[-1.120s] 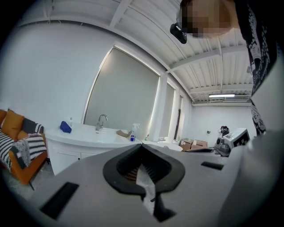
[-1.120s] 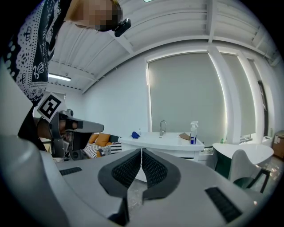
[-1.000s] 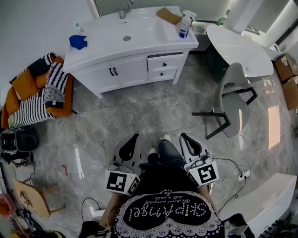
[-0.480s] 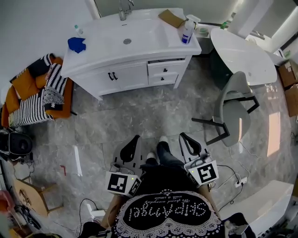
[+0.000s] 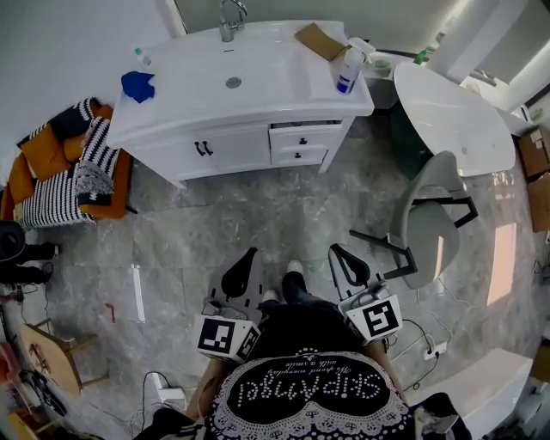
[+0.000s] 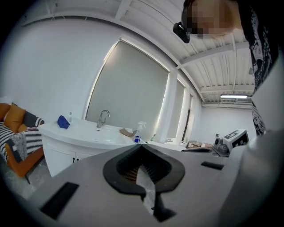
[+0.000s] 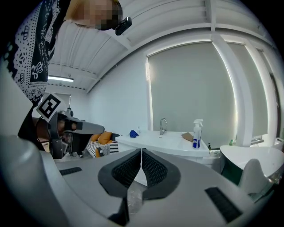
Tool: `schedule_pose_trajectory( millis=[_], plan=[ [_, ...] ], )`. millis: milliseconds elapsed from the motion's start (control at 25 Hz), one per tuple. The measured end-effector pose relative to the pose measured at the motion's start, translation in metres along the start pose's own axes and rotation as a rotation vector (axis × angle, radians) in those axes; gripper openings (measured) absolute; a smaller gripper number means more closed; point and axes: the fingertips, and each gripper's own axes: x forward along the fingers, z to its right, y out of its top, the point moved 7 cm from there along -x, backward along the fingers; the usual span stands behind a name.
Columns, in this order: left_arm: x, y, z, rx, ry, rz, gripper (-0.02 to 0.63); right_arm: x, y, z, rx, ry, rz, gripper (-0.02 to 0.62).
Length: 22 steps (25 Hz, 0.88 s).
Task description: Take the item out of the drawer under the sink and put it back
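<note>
Both claws are closed and empty. The left gripper (image 5: 249,254) and the right gripper (image 5: 337,251) each have black ribbed pads that meet at the tip and bow into a teardrop loop, with nothing between them. They are held low in front of the person, well short of the vanity.

The vanity (image 5: 172,150) is at the far side. It is glossy white, with a curved front edge, an oval basin with a round drain (image 5: 234,82) and a chrome faucet (image 5: 228,15). The two drawers (image 5: 301,145) sit right of the double doors, stacked, with flat fronts and small dark knobs, and both are closed. The item shows in no view.

On the counter are a crumpled blue cloth (image 5: 137,84), a flat brown card piece (image 5: 314,39) and a clear spray bottle (image 5: 347,72).

The floor (image 5: 258,210) is grey veined tile. A moulded grey chair (image 5: 427,225) stands to the right.

The print on the bottle label is too small to read.
</note>
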Motion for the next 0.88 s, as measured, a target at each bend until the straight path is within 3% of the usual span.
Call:
schedule_pose_trajectory(
  millis=[880],
  plan=[
    [0.050,0.006,0.020,-0.012,0.077,0.033,0.005,0.001,-0.003,0.067,0.021,0.019,0.003,0.020]
  ],
)
